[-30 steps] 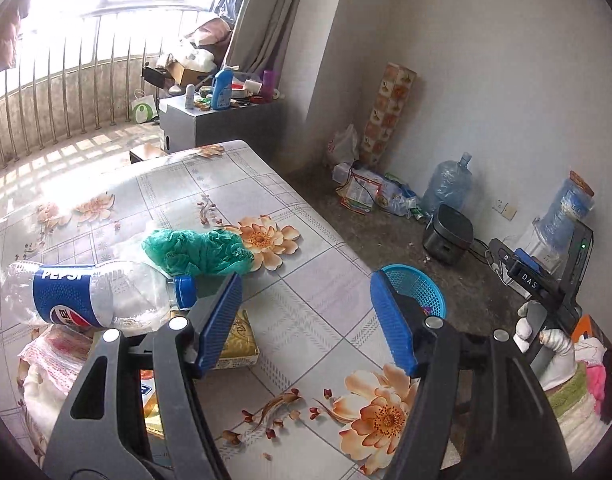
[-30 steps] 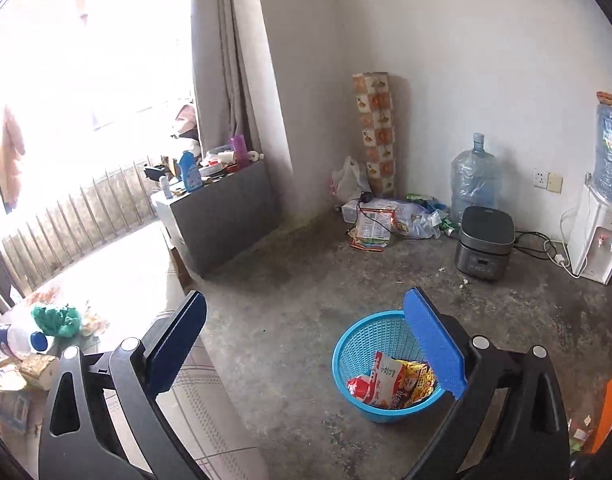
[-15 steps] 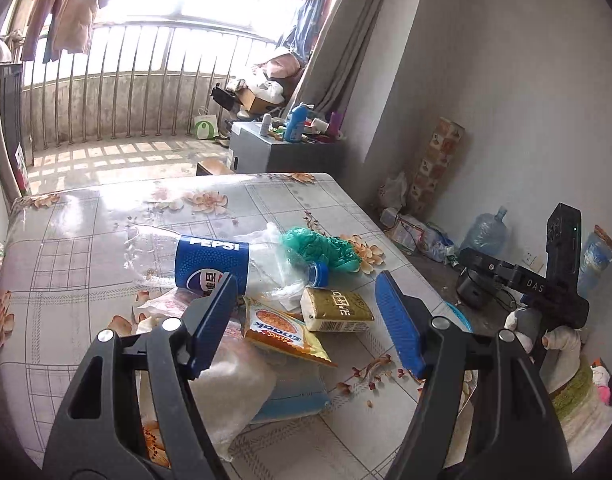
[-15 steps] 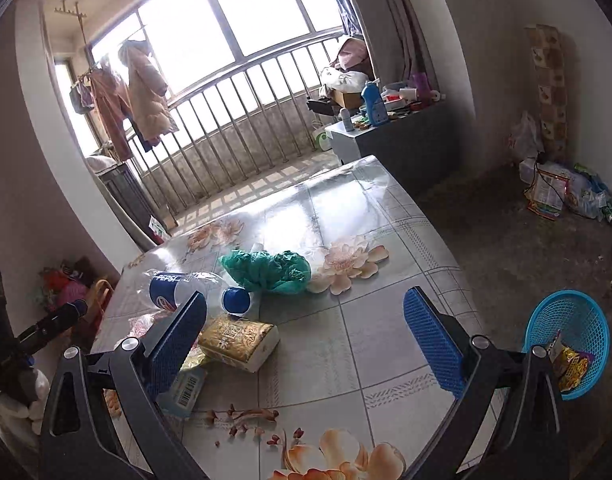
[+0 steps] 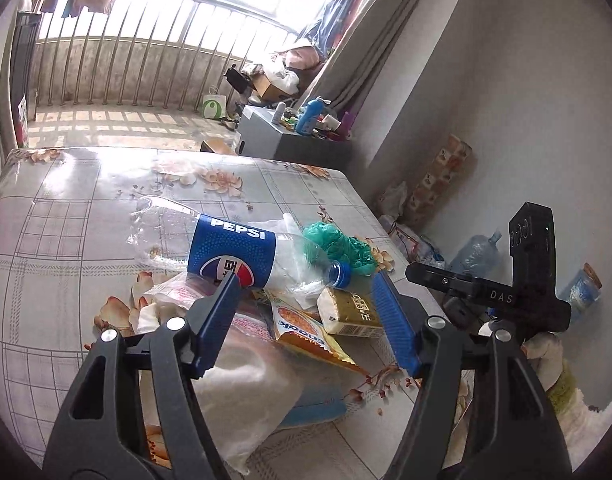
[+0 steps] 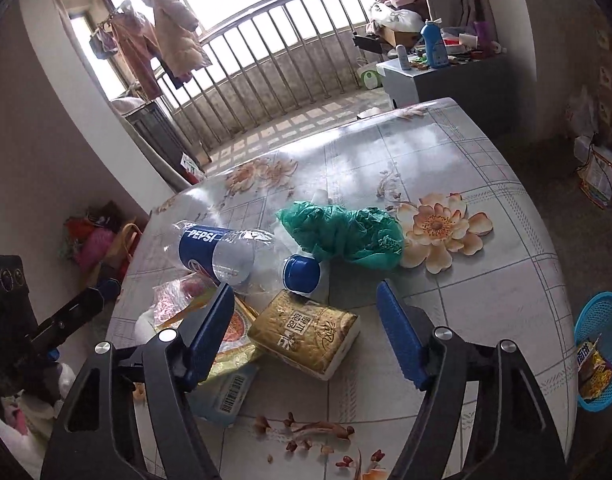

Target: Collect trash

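A pile of trash lies on the flowered table (image 5: 66, 208) (image 6: 485, 280): an empty Pepsi bottle (image 5: 234, 248) (image 6: 214, 248), a crumpled green plastic bag (image 5: 341, 244) (image 6: 345, 236), a gold tissue pack (image 5: 349, 312) (image 6: 306, 332), an orange snack wrapper (image 5: 306, 332) and a white bag (image 5: 242, 392). My left gripper (image 5: 306, 280) hovers over the pile, jaws closing a little, pressing on nothing. My right gripper (image 6: 304, 288) hangs above the tissue pack with its jaws closing, the pads still clear of it. A blue basket (image 6: 599, 348) holding wrappers stands on the floor at the right.
A grey cabinet (image 5: 266, 136) (image 6: 445, 76) loaded with bottles stands beyond the table by the balcony railing. Water jugs (image 5: 473, 256) and bags line the right wall. Dried petals or crumbs (image 6: 306, 432) lie near the table's front edge. The other gripper's black mount (image 5: 525, 292) is at the right.
The right view swung from the floor and basket round to the trash pile, and its jaws narrowed. The left gripper shifted so the pile now lies between its fingers.
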Action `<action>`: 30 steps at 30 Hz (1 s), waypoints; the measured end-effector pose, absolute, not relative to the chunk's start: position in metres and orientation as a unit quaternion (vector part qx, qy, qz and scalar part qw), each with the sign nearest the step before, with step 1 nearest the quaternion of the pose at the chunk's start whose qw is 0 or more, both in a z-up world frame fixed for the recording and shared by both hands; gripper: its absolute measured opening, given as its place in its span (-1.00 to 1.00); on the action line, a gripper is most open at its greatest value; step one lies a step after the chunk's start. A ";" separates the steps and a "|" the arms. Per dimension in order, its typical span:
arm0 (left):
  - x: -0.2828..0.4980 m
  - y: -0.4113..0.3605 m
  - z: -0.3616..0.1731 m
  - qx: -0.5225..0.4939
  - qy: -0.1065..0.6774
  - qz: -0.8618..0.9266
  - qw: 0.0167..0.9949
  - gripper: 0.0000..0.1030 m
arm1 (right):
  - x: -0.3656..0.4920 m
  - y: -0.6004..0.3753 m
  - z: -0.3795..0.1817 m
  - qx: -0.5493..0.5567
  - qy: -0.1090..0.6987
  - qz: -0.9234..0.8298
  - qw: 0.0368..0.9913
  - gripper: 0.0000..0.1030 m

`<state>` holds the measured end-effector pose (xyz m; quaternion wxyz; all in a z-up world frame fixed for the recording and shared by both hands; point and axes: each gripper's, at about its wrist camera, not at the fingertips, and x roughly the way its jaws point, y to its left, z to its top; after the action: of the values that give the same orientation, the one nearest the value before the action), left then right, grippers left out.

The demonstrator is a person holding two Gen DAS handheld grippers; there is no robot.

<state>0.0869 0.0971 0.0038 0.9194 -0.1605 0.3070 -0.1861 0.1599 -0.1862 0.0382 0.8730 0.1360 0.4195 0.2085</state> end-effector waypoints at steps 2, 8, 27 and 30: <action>0.086 0.101 0.001 -0.166 0.310 -0.188 0.917 0.18 | 0.164 -0.181 0.035 0.143 0.432 0.224 0.862 0.24; 0.084 0.119 -0.005 -0.176 0.317 -0.180 0.915 -0.07 | 0.166 -0.157 0.035 0.159 0.446 0.279 0.836 0.19; 0.094 0.096 -0.022 -0.209 0.372 -0.256 0.868 -0.28 | 0.150 -0.188 0.011 0.220 0.473 0.173 0.835 0.19; 0.104 0.089 -0.030 -0.209 0.398 -0.239 0.861 -0.26 | 0.151 -0.210 -0.005 0.280 0.485 0.150 0.815 0.19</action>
<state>0.1038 0.0889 -0.0302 0.8610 -0.2088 0.3977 -0.2387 0.1514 -0.2099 -0.0049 0.8147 0.2805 0.4849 0.1500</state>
